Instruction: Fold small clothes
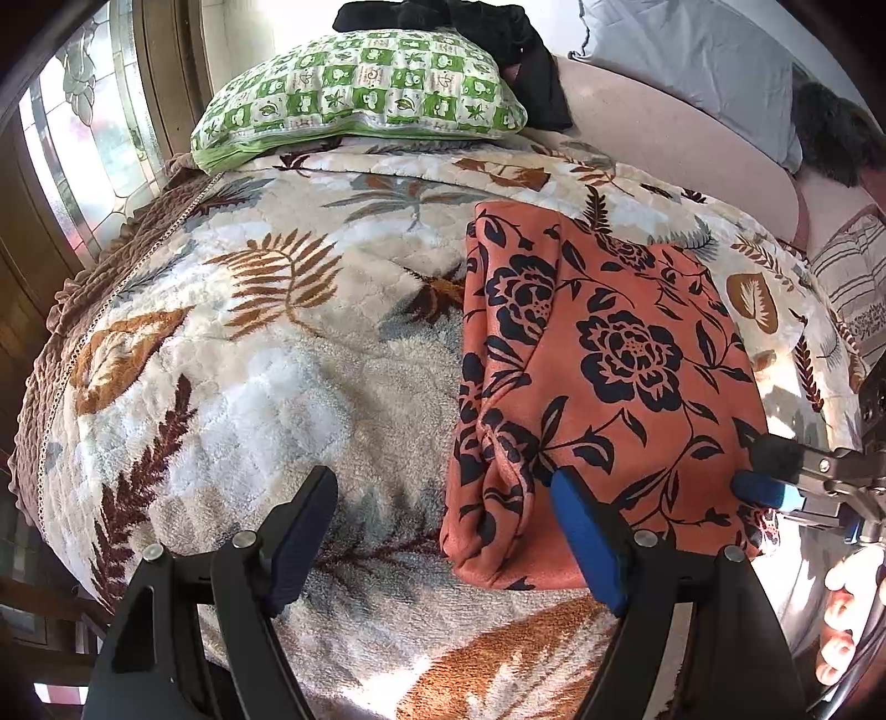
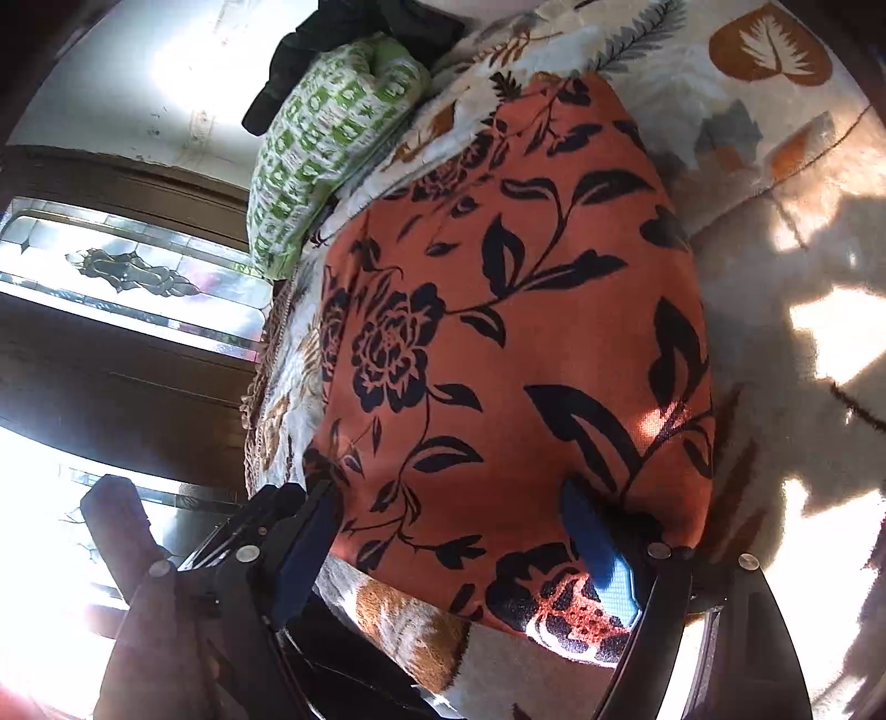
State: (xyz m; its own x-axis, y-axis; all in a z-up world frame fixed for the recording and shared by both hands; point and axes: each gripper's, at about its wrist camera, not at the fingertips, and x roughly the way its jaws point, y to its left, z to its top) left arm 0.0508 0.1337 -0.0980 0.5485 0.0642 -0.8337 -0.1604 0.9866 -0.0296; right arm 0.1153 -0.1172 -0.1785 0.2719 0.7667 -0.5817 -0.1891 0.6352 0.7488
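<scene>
An orange garment with a dark floral print (image 1: 603, 376) lies folded on the leaf-patterned blanket (image 1: 266, 354), right of centre in the left wrist view. My left gripper (image 1: 443, 531) is open just above the blanket. Its blue-padded right finger (image 1: 587, 543) overlaps the garment's near edge, and its left finger is over bare blanket. My right gripper (image 1: 767, 471) comes in from the right at the garment's near right corner. In the right wrist view the garment (image 2: 498, 343) fills the middle. The right gripper (image 2: 451, 531) stands open over its near edge, with nothing pinched.
A green-and-white pillow (image 1: 360, 94) with black clothes (image 1: 498, 33) behind it lies at the bed's far end. A grey pillow (image 1: 698, 66) sits far right. A person's striped sleeve (image 1: 853, 277) is at the right edge. The bed's brown frilled edge (image 1: 72, 288) and a patterned-glass window (image 1: 94, 111) are on the left.
</scene>
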